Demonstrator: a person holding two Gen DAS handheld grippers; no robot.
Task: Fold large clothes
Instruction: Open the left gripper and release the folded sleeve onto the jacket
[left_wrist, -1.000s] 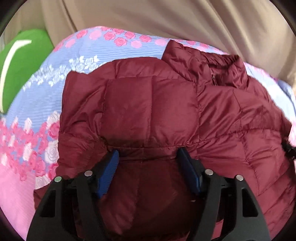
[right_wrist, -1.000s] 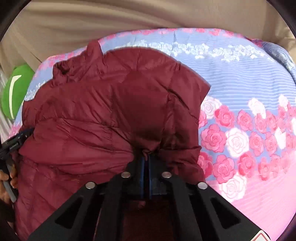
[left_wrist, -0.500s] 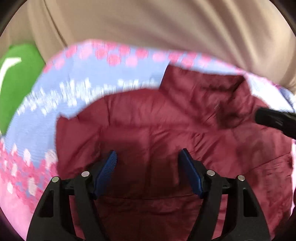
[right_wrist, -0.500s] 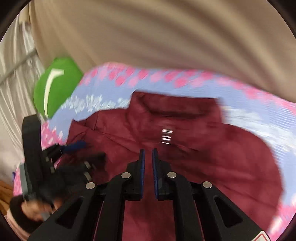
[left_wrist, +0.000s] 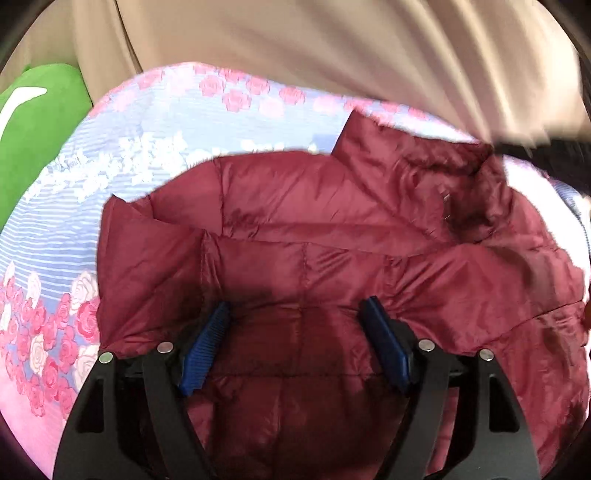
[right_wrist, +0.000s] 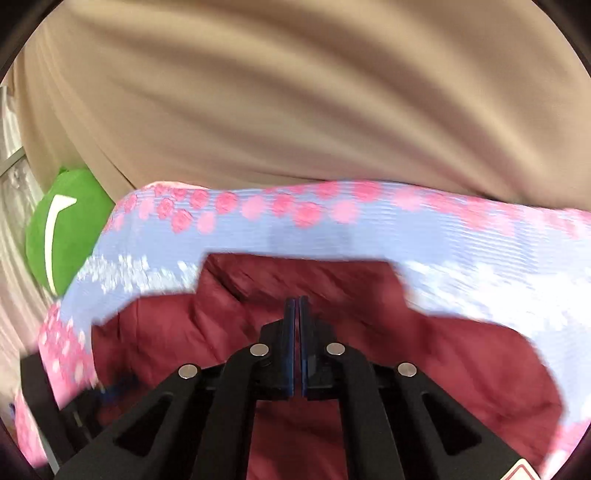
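A green cushion (left_wrist: 35, 122) sits at the far left edge of the bed, beside the flowered bedspread (left_wrist: 155, 122), with a beige curtain (left_wrist: 332, 51) hanging behind. The dark red puffer jacket (left_wrist: 332, 236) lies spread on the bedspread, its collar (left_wrist: 417, 147) standing toward the curtain. The left gripper (left_wrist: 297, 317) is wide apart, its blue pads (left_wrist: 205, 347) resting on or just over the near part of the jacket, with quilted fabric lying between them but not pinched. In the right wrist view, the right gripper (right_wrist: 296, 310) has its fingers pressed nearly together over the jacket (right_wrist: 424, 354), pointing at the collar edge; the frame is blurred, so whether anything is caught between them is hard to tell, though nothing seems to be.
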